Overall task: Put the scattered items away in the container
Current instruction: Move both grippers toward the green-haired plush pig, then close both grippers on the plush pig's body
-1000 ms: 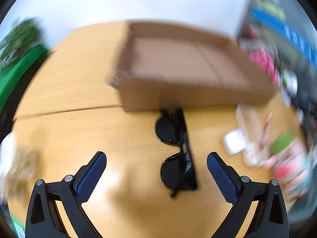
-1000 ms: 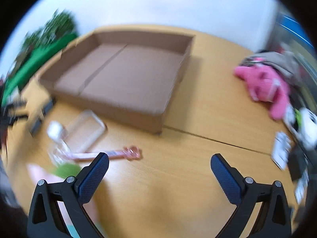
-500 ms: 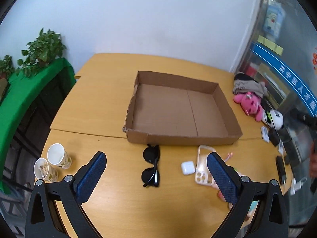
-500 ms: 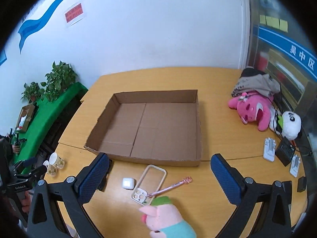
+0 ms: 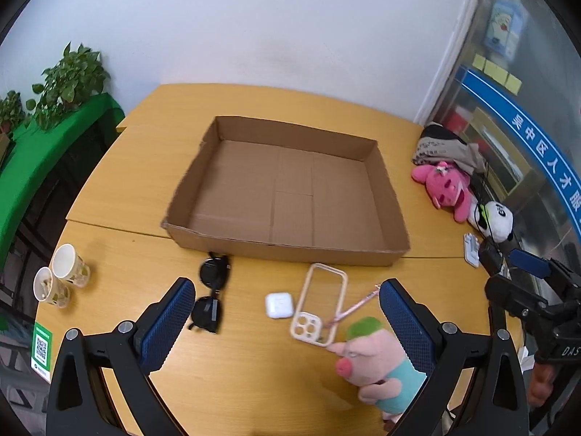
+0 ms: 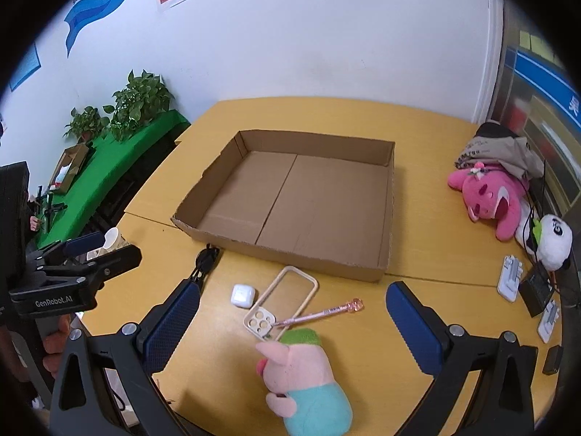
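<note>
An empty shallow cardboard box (image 5: 290,189) (image 6: 301,203) sits mid-table. In front of it lie black sunglasses (image 5: 211,292) (image 6: 206,258), a white earbud case (image 5: 278,304) (image 6: 242,295), a clear phone case (image 5: 319,303) (image 6: 279,301), a pink pen (image 5: 354,304) (image 6: 319,314) and a pig plush (image 5: 381,367) (image 6: 305,378). My left gripper (image 5: 287,323) hangs open well above these items. My right gripper (image 6: 290,327) is open too, high over the pig plush and pen, and it shows at the right edge of the left wrist view (image 5: 526,287).
Two paper cups (image 5: 60,276) stand at the table's left edge. A pink plush (image 6: 490,196), a panda plush (image 6: 552,239), a bag (image 6: 501,149) and small chargers (image 6: 510,278) crowd the right side. Green shelf with plants (image 6: 120,109) lies left of the wooden table (image 6: 435,225).
Both grippers have risen and pulled back from low over the table, so the whole box and all scattered items now show. Both stay open.
</note>
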